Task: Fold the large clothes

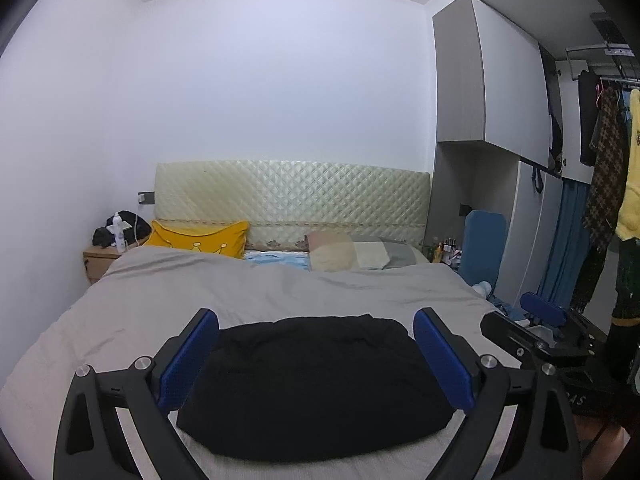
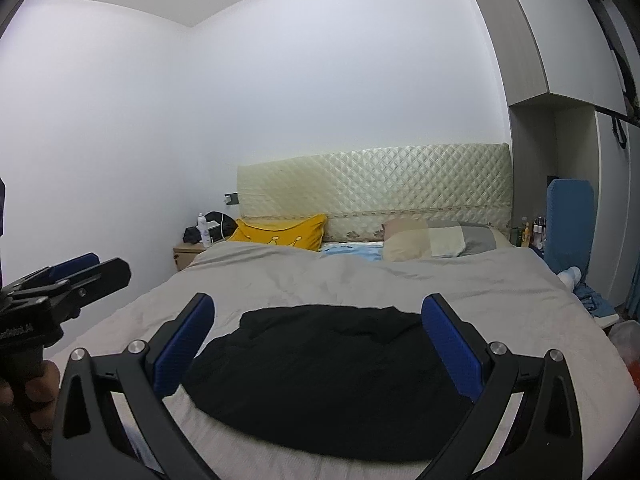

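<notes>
A black garment point(image 1: 316, 384) lies folded in a compact rounded bundle on the grey bed cover point(image 1: 200, 292), near the foot of the bed. It also shows in the right wrist view point(image 2: 328, 376). My left gripper point(image 1: 316, 316) is open and empty, held above the garment with its blue pads wide apart. My right gripper point(image 2: 318, 304) is open and empty too, above the garment. The right gripper's body shows at the right of the left wrist view point(image 1: 536, 320). The left gripper shows at the left edge of the right wrist view point(image 2: 76, 272).
A yellow pillow point(image 1: 200, 238), a beige and grey pillow point(image 1: 356, 254) and a quilted headboard point(image 1: 292, 196) are at the bed's head. A wooden nightstand point(image 1: 100, 258) stands left. A wardrobe point(image 1: 500, 120) and hanging clothes point(image 1: 608, 168) stand right.
</notes>
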{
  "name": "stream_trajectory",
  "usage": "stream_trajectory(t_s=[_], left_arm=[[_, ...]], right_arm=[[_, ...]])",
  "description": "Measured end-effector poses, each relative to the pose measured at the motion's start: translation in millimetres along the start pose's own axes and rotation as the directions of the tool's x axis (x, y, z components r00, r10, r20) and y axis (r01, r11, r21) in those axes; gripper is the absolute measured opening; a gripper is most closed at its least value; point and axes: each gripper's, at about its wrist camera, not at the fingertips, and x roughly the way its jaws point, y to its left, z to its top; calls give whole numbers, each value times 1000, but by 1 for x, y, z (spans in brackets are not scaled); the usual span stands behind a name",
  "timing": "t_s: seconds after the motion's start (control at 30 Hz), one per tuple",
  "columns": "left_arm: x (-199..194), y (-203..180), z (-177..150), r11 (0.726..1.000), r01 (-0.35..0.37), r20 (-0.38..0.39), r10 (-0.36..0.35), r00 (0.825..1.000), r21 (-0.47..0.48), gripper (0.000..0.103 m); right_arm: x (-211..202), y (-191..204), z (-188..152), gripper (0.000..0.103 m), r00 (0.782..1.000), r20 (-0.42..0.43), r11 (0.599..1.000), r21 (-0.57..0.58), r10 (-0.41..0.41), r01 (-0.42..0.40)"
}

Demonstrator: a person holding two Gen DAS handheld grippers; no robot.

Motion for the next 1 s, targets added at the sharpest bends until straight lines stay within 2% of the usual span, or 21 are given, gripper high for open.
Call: stream_trajectory(t_s=[0.13,0.3,0.37,0.47,0.67,0.8,0.93,1.0], left_arm=[[-19,0,-11,1000,-31,-15,31,999,3,99],[-35,14,-29,999,-17,-45,15,999,-48,99],[-36,19,-39,997,-46,-70,42,997,-56,99],[-33,24,-51,995,-76,-104,70,992,-60,99],[-25,26,-73,997,-50,-172,38,984,-65,99],[-19,26,-85,996,-80,-204,71,976,-40,99],[-12,27,-99,996,-79,-239,65,969,-51,99],[-11,29,-102,995,-78,-230,62,971,-59,99]], right_arm=[[-16,4,-11,103,1000,-6,1000,10,-7,7],[-26,9,-24,103,999,-34,1000,7,-5,5],[-30,12,-30,103,999,-46,1000,12,2,-1],[-32,19,-40,103,998,-68,1000,1,-15,15],[-37,34,-66,103,994,-109,1000,-16,0,-2],[-38,37,-80,103,990,-135,999,-47,-31,25],[-35,27,-90,103,988,-147,999,-7,-38,37],[-29,21,-95,103,986,-162,999,16,-47,50]])
